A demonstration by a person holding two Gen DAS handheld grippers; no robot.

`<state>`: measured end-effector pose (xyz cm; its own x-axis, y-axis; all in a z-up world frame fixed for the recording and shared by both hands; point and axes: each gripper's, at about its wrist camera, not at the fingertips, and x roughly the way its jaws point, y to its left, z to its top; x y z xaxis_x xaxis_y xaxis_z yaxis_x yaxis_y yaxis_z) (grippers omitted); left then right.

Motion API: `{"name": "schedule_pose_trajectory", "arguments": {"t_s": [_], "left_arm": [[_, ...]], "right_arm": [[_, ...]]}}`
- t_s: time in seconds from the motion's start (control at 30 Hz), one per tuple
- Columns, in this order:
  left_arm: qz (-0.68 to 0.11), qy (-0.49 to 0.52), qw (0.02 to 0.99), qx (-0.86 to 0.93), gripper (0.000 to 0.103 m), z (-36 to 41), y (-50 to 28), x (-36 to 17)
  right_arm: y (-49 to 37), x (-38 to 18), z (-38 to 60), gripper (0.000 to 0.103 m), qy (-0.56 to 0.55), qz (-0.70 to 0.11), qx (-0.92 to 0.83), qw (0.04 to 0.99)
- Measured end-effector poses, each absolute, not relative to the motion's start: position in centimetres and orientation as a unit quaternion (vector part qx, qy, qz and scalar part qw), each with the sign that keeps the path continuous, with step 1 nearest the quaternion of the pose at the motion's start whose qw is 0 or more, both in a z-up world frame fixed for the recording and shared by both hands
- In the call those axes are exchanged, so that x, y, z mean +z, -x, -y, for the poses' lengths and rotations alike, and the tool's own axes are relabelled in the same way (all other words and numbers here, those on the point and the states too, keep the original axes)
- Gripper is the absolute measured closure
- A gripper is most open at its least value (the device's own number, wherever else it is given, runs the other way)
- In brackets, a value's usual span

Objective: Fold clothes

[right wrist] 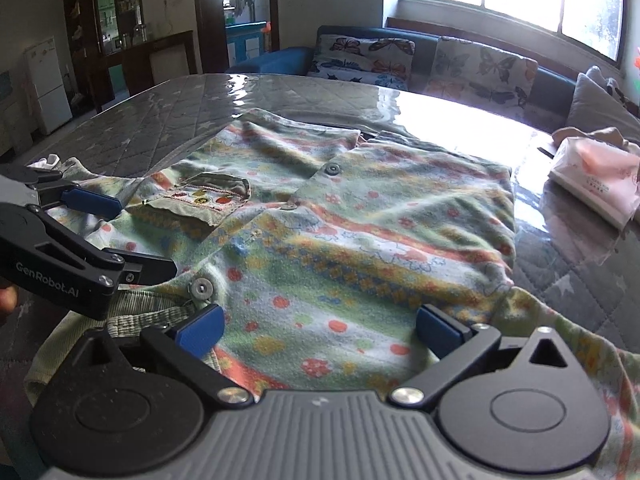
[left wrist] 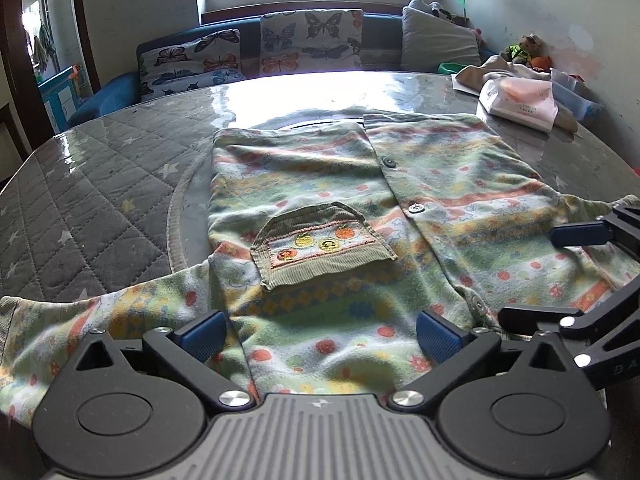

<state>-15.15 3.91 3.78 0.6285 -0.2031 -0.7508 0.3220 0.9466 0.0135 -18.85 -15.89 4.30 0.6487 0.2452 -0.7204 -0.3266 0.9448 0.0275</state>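
A child's button-front shirt with a pastel fruit-and-flower print lies spread flat on the table, its green corduroy pocket facing up. My left gripper is open just above the near part of the shirt, with nothing between its blue pads. One sleeve trails off to the left. In the right wrist view the same shirt fills the middle, with its green collar at the near left. My right gripper is open over the cloth. The left gripper appears at the left edge.
The table has a grey quilted cover under glossy clear plastic. A pink and white tissue pack and a beige cloth lie at the far right. A sofa with butterfly cushions stands behind the table.
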Motion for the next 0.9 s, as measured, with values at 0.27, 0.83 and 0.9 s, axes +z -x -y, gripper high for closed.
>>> {"name": "schedule_pose_trajectory", "arguments": {"t_s": [0.27, 0.83, 0.9], "left_arm": [[-0.411, -0.059, 0.902, -0.116, 0.000, -5.6, 15.7, 4.4], [-0.377, -0.035, 0.921, 0.094, 0.003, -23.8, 13.9, 5.9], [-0.384, -0.025, 0.918, 0.096, 0.011, -25.3, 13.4, 5.5]], "right_arm": [[21.3, 5.0, 16.3, 0.001, 0.077, -0.382, 0.163, 0.906], [20.9, 4.4, 18.1, 0.000, 0.050, -0.407, 0.122, 0.904], [20.9, 4.4, 18.1, 0.000, 0.051, -0.410, 0.123, 0.902]]}}
